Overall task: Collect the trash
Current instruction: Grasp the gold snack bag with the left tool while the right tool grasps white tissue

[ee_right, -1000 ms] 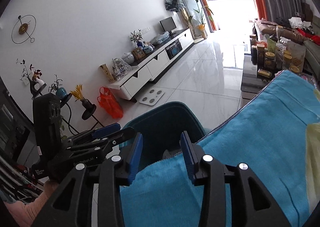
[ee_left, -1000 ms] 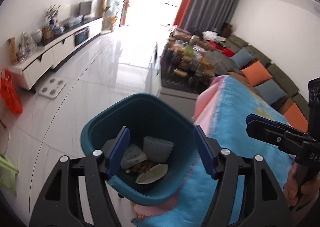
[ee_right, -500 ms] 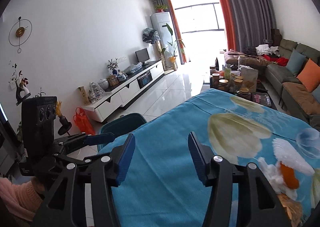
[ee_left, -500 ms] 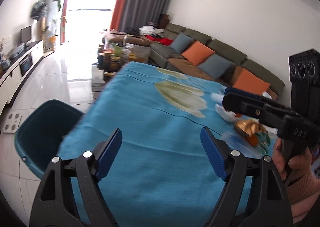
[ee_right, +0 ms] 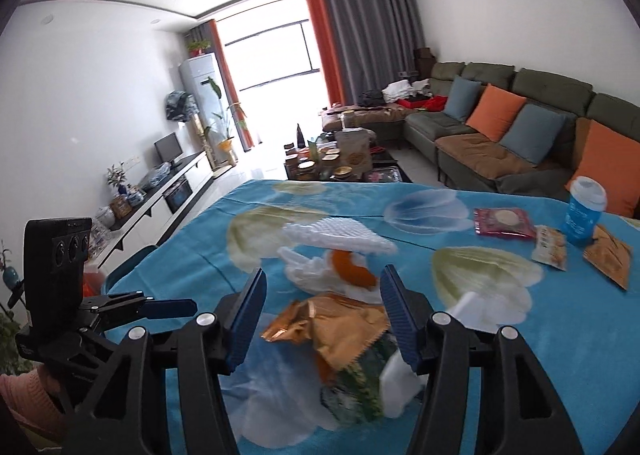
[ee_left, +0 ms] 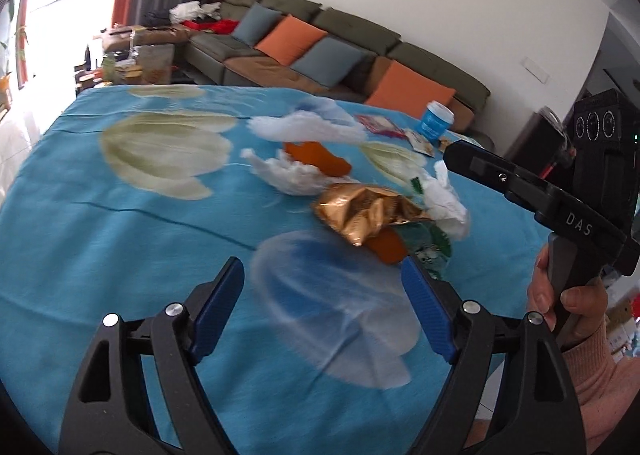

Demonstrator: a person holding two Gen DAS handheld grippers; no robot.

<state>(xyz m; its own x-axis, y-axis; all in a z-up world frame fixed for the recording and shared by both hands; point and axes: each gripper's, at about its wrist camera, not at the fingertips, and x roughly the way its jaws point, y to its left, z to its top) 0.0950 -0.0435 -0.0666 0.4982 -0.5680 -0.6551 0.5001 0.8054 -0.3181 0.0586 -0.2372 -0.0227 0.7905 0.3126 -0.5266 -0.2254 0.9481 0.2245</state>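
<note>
A crumpled gold foil wrapper [ee_right: 332, 329] lies amid white tissue scraps [ee_right: 316, 275] on the blue flowered counter [ee_left: 120, 239], framed by the right gripper [ee_right: 322, 315], whose fingers have just been opening, empty, apparently to take it; the left gripper [ee_left: 322, 311] hovers beside, fingers wide and empty.

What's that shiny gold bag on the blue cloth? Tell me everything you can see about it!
The gold bag is a crinkly foil snack wrapper, shiny, creased and crumpled, lying flat on the blue cloth. It rests partly on top of a green printed wrapper, with a bit of orange peel poking out underneath. A crumpled white tissue sits right beside it. The right tongs hang open over it, blue pads not pressing it.
</note>
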